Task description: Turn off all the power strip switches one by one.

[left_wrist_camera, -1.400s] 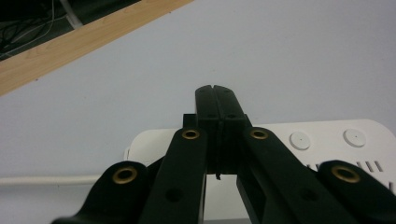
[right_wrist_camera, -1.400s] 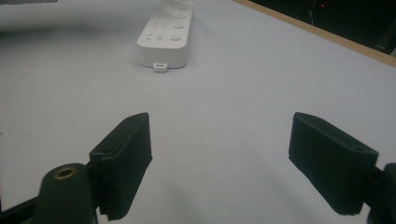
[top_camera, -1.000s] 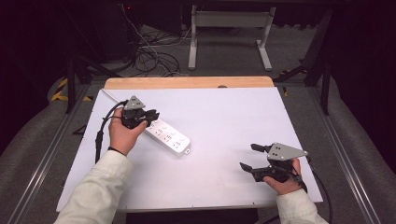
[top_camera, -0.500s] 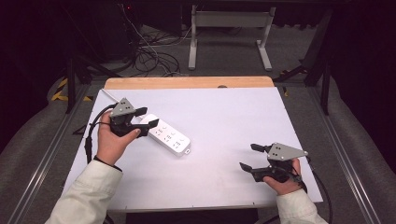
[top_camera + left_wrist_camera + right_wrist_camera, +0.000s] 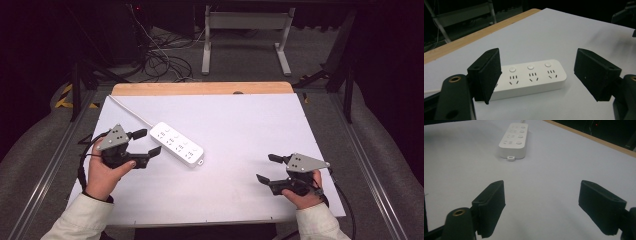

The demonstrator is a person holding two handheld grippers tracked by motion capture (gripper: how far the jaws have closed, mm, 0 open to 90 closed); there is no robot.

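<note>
the left gripper (image 5: 145, 143), a black two-jaw tool with a grey three-cornered plate on top, sits in the person's left hand (image 5: 102, 172) near the left edge of the white table top (image 5: 240, 130). its jaws stand wide apart with nothing between them. just beyond the jaw tips lies the white plastic power strip (image 5: 177, 144) with its rows of sockets and round buttons. the strip is close to the tips but not touching them. in the left gripper view the strip (image 5: 529, 78) lies crosswise between the two pads, its long side facing the gripper.

seen from the high view, the strip's long axis runs on a slant from upper left to lower right, and its thin white cord (image 5: 129, 111) trails off the upper-left end toward the far left corner of the table.

the right gripper (image 5: 267, 168), its jaws likewise spread and empty, rests low at the right of the table, well apart from the strip. in the right gripper view the strip (image 5: 513, 140) is far ahead, its cordless end toward the camera.

my judgement: the left gripper is much the nearer, and would close across the strip's short width.
</note>
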